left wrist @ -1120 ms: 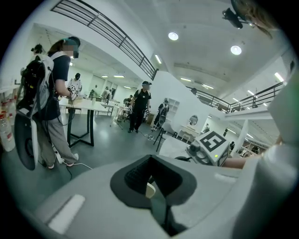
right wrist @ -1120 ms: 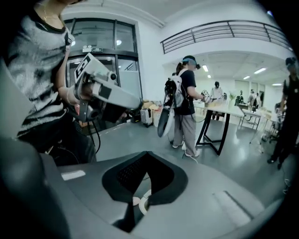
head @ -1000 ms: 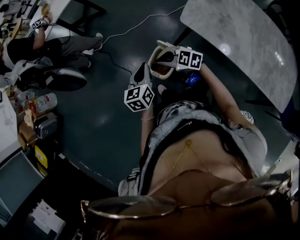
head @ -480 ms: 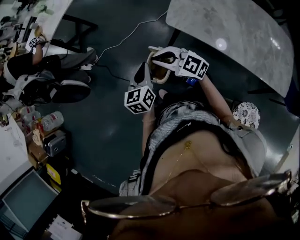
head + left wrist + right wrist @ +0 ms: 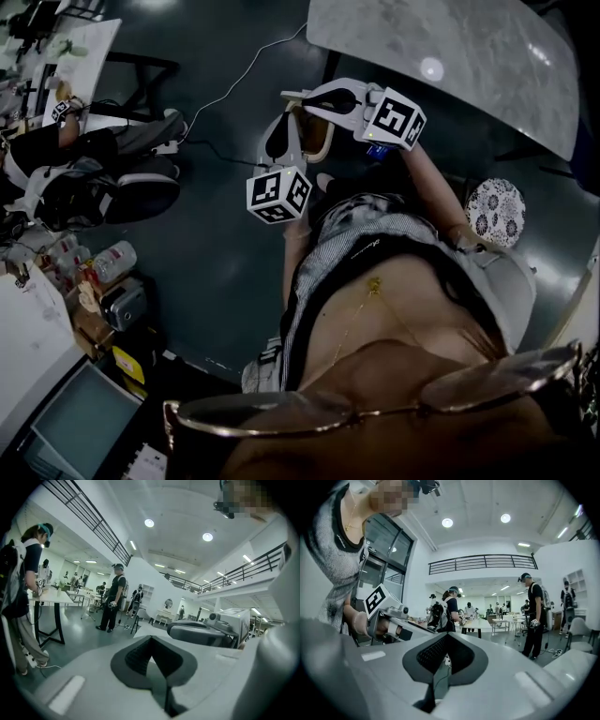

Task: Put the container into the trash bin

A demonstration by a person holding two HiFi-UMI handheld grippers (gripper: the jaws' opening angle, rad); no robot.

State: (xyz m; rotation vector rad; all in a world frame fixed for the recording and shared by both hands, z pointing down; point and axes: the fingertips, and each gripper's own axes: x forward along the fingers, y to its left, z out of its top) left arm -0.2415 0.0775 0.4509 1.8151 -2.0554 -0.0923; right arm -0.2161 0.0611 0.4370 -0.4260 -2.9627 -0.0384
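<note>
Big hall, dark glossy floor point(image 5: 216, 244) underfoot, and the marble table point(image 5: 469, 56) fills the top right of the head view. The person point(image 5: 375, 253) in a striped top stands just short of it, both arms raised in front of the chest. Off to the left a seated person point(image 5: 84, 173) works at a white desk point(image 5: 75, 47), and both gripper views show people standing among tables, one figure point(image 5: 532, 618) in dark clothes. Now the tools. The left gripper point(image 5: 150, 640) points up into the hall, jaws closed tip to tip, with only a thin slit behind the dark pads and nothing caught in it. The right gripper point(image 5: 447, 637) is the same: tips together, a sliver of floor showing through the slit, nothing between. In the head view the two sit just beside each other, the left cube point(image 5: 278, 194) lower, the right cube point(image 5: 394, 117) higher and nearer the table. And the container point(image 5: 316, 139): a pale shape with a beige rim, tucked between the two grippers, up off the floor. Only the head view shows it, and what holds it cannot be made out. A white cable point(image 5: 234, 84) snakes across the floor past the table's corner. Glasses point(image 5: 375, 403) hang at the bottom edge.
</note>
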